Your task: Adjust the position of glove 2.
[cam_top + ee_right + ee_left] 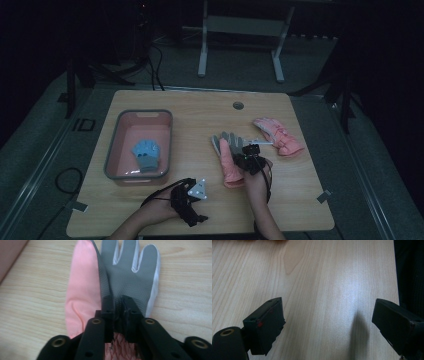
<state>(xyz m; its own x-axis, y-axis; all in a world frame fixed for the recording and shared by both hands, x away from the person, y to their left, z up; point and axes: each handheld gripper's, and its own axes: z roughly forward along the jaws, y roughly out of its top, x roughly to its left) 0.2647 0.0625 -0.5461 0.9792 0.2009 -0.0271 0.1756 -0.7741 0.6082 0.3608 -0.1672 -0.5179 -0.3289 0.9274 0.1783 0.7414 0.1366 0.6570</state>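
Step in hand, as judged: sorting gloves into pink bin (114,150); one blue glove (146,154) already lies inside. Right gripper (117,305) down on pink-and-grey glove (125,277), which lies palm up on table (200,210) centre-right, partly folded. Jaws stand narrow, slight gap between, pinching fold of grey palm fabric; grip looks light. Second pink glove (277,135) lies apart, further right. Left gripper (325,322) idle over bare table near front edge, jaws wide, nothing between. Next move calls for firmer pinch, lift clear, carry left to bin.
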